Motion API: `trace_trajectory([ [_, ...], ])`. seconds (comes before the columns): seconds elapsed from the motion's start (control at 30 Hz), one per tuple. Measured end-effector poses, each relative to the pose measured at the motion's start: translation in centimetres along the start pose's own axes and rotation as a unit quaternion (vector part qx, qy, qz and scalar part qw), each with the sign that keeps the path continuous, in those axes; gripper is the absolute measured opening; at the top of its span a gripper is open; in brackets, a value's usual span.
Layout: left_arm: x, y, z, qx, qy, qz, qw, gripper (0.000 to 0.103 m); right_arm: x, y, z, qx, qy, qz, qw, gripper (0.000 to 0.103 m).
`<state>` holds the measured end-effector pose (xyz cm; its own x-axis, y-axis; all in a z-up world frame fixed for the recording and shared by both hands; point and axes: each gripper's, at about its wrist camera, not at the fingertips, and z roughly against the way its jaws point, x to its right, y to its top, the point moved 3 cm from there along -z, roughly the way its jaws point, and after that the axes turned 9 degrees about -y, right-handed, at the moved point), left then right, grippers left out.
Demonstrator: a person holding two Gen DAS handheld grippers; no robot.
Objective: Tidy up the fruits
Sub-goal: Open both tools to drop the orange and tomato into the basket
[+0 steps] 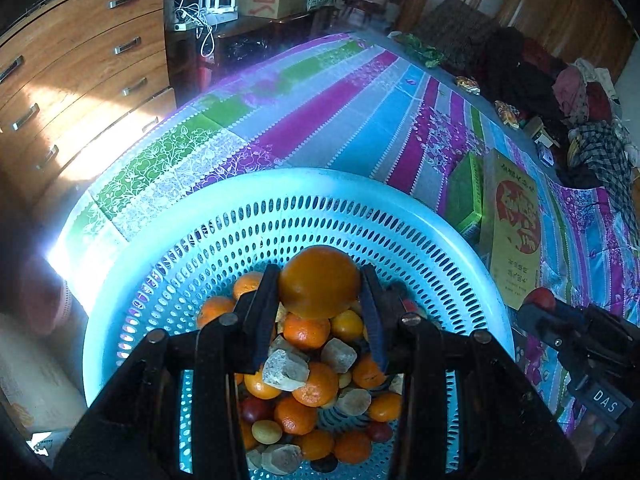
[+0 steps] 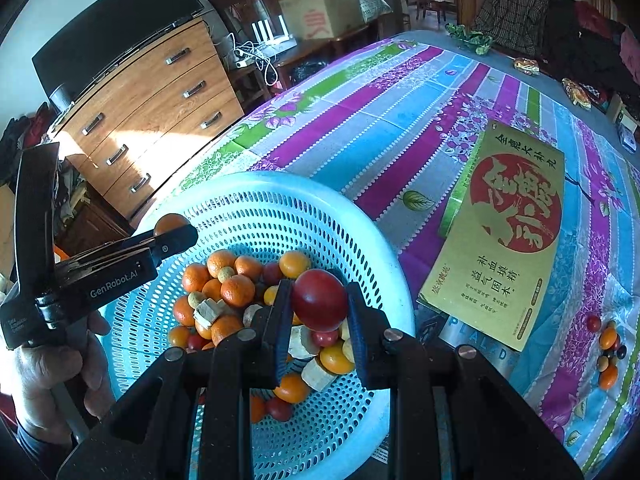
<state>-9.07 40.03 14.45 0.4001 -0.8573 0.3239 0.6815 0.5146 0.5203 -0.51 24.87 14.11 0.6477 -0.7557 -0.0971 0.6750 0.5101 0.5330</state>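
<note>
On my left, the left gripper [image 1: 320,284] is clenched on an orange [image 1: 319,282], held above the light-blue perforated basket [image 1: 280,188]. The basket holds a heap of small oranges [image 1: 306,332], red fruits and pale chunks [image 1: 286,370]. At centre-right, my right gripper [image 2: 318,300] is clamped on a red fruit [image 2: 319,299], also over the basket, near its right side. Further right, a yellow box [image 2: 504,248] lies on the striped cloth [image 2: 360,128] just beside the basket. At far right, a small cluster of fruits [image 2: 608,350] rests on the cloth.

Left gripper [image 1: 320,280] jaws clamped; right gripper [image 2: 318,300] likewise.
</note>
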Motion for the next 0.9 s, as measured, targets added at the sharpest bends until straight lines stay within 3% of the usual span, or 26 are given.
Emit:
trace_trajectory([
  [0.9, -0.5, 0.0, -1.6, -0.017, -0.001, 0.010, 0.9998, 0.040, -0.1, -0.1, -1.5, -0.013, 0.004, 0.000, 1.000, 0.030],
])
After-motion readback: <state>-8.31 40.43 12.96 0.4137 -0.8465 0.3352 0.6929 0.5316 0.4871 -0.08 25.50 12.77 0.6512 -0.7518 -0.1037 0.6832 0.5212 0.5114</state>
